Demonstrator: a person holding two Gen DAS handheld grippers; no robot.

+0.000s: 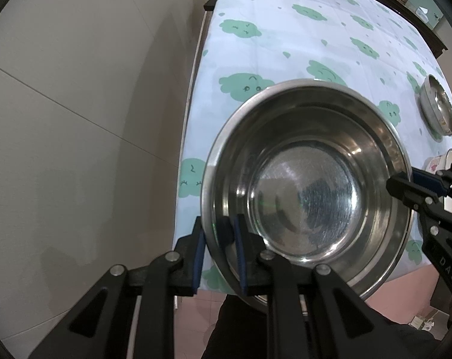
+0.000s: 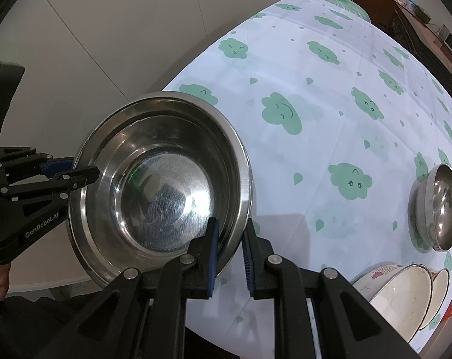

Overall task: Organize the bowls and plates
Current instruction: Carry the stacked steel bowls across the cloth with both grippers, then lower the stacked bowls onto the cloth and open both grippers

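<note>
The large steel bowl (image 1: 306, 191) hangs tilted in the air at the near edge of the surface (image 1: 300, 39), its scratched, shiny inside turned toward me. I have it by the rim from two sides. My left hand-held gripper (image 1: 220, 257) pinches the rim on its side, one blue pad inside the bowl and one outside against the wall. My right hand-held gripper (image 2: 230, 257) straddles the opposite rim the same way, the inner pad (image 2: 213, 257) lying against the inside wall; the outer pad looks a little off the metal, so I cannot tell how firmly that side bites. Each gripper shows in the other's camera, reaching in from the side to the rim.

Beyond the bowl, the surface wears a pale blue cloth printed with green smiling clouds. Well apart to my right sits a smaller steel bowl (image 2: 438, 209), resting in what looks like a second one. Nearer to me on that side, white ceramic bowls (image 2: 402, 293) lean nested together near the edge. A plain light wall (image 1: 76, 104) runs along the left.
</note>
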